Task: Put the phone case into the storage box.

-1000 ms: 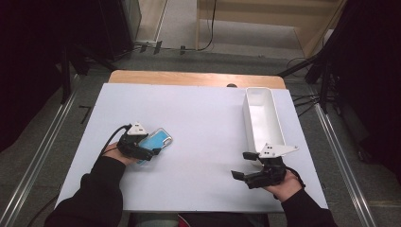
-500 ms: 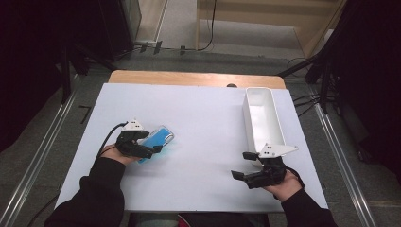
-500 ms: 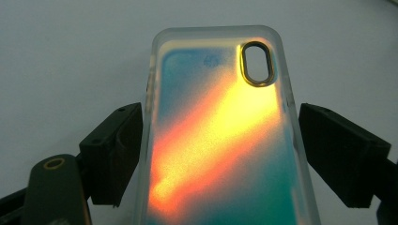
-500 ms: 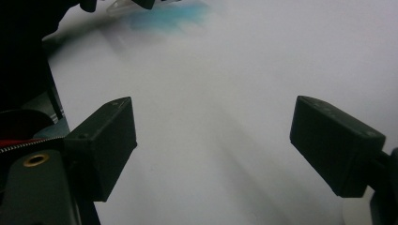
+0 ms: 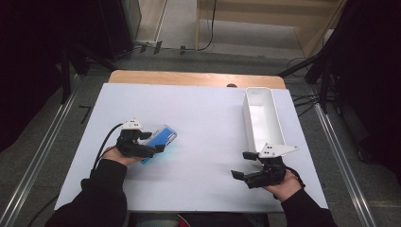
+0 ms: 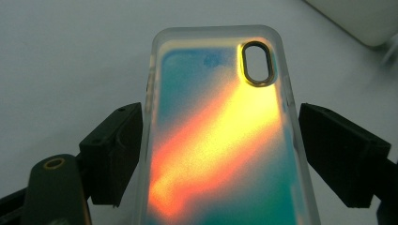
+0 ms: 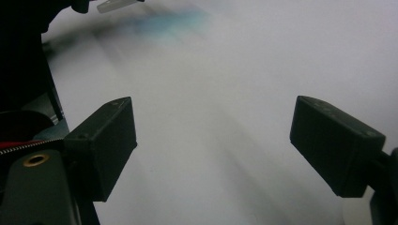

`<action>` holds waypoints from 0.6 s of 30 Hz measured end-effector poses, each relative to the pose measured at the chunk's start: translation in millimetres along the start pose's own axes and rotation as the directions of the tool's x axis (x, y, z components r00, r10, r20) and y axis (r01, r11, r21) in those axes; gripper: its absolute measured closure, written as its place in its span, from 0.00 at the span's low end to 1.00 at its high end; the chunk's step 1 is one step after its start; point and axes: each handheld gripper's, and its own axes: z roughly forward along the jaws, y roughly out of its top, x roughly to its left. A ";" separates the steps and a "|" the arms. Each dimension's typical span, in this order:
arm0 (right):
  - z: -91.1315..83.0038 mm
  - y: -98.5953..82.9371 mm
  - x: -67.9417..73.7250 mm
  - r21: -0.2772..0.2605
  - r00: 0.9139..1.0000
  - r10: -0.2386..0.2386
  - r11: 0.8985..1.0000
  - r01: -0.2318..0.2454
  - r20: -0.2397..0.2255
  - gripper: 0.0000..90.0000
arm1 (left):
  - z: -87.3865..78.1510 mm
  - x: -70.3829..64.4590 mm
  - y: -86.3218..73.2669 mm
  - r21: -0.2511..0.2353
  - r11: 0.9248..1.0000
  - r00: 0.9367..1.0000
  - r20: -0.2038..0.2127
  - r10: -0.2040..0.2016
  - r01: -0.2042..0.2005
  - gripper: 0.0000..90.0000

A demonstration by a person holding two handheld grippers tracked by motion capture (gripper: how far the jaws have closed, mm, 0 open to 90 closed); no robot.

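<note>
Phone case [image 6: 220, 136] lies flat near the table's [image 5: 208, 109] left edge, its long axis running straight out between the left gripper's [image 5: 153, 147] spread, not-yet-clamped jaws, while the right gripper [image 5: 243, 174], empty and released, sits well apart by the tray [image 5: 262, 118].

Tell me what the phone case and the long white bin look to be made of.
Phone case: likely soft translucent plastic or silicone, with frosted clear edges and a glossy blue-to-orange iridescent back. White bin: probably rigid moulded plastic, with smooth, thin, even walls and a slight sheen; coated metal cannot be ruled out.
</note>
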 end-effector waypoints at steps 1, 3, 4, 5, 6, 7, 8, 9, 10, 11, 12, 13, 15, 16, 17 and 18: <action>0.1 0.1 -0.3 -0.001 1.000 0.004 1.000 -0.004 0.000 0.15 | -0.3 -1.6 0.6 -0.006 1.000 1.000 0.006 0.000 0.000 0.18; -0.3 0.1 -0.6 0.002 1.000 0.010 1.000 -0.010 0.003 0.15 | -0.1 -5.3 1.4 -0.012 1.000 1.000 0.009 -0.004 0.004 0.18; -0.3 0.1 -1.0 -0.001 1.000 0.009 1.000 -0.009 0.005 0.15 | 0.1 -6.7 1.6 -0.012 1.000 1.000 0.009 -0.004 0.005 0.18; -0.3 0.1 -1.0 -0.002 1.000 0.012 1.000 -0.012 0.004 0.15 | 0.4 -8.9 2.0 -0.013 1.000 1.000 0.010 -0.007 0.007 0.18; -0.5 0.1 -1.0 -0.003 1.000 0.013 1.000 -0.013 0.003 0.15 | 0.8 -11.1 2.4 -0.013 1.000 1.000 0.015 -0.008 0.008 0.18; -0.5 0.1 -1.0 -0.003 1.000 0.014 1.000 -0.014 0.002 0.15 | 1.2 -12.6 2.7 -0.018 1.000 1.000 0.014 -0.009 0.009 0.18; -0.4 0.2 -1.1 -0.002 1.000 0.012 1.000 -0.012 0.004 0.15 | 1.4 -14.2 2.8 -0.023 1.000 1.000 0.014 -0.017 0.017 0.18; -0.3 0.2 -0.9 -0.002 1.000 0.012 1.000 -0.012 0.005 0.15 | 1.5 -15.3 3.0 -0.025 0.999 0.999 0.021 -0.027 0.027 0.18; -0.3 0.1 -0.7 0.000 1.000 0.013 1.000 -0.013 0.001 0.15 | 1.7 -15.8 3.2 -0.028 0.999 0.999 0.028 -0.032 0.033 0.18; -0.3 0.1 -0.7 -0.006 1.000 0.010 1.000 -0.010 -0.001 0.15 | 2.2 -16.7 3.3 -0.032 0.999 0.999 0.029 -0.039 0.040 0.18; -0.5 0.2 -1.0 -0.014 1.000 0.004 1.000 -0.004 0.002 0.15 | 2.2 -17.5 3.4 -0.033 0.998 0.999 0.028 -0.044 0.045 0.18; -0.6 0.4 -1.3 -0.017 1.000 0.008 1.000 -0.008 -0.002 0.15 | 2.6 -18.4 3.4 -0.038 0.998 0.999 0.025 -0.046 0.047 0.18; -1.1 0.7 -0.8 -0.013 1.000 0.019 1.000 -0.019 -0.001 0.15 | 2.7 -19.3 3.8 -0.043 0.998 0.998 0.027 -0.050 0.051 0.18; -0.7 0.6 -1.2 -0.015 1.000 0.016 1.000 -0.016 0.004 0.15 | 2.6 -20.0 4.0 -0.047 0.997 0.998 0.024 -0.061 0.063 0.18; -0.5 0.5 -1.4 -0.012 1.000 0.013 1.000 -0.013 0.006 0.15 | 2.5 -20.5 4.2 -0.054 0.996 0.997 0.028 -0.070 0.071 0.18; -0.6 0.6 -1.5 -0.009 1.000 0.012 1.000 -0.012 0.012 0.15 | 2.3 -21.1 4.4 -0.061 0.995 0.997 0.024 -0.073 0.074 0.18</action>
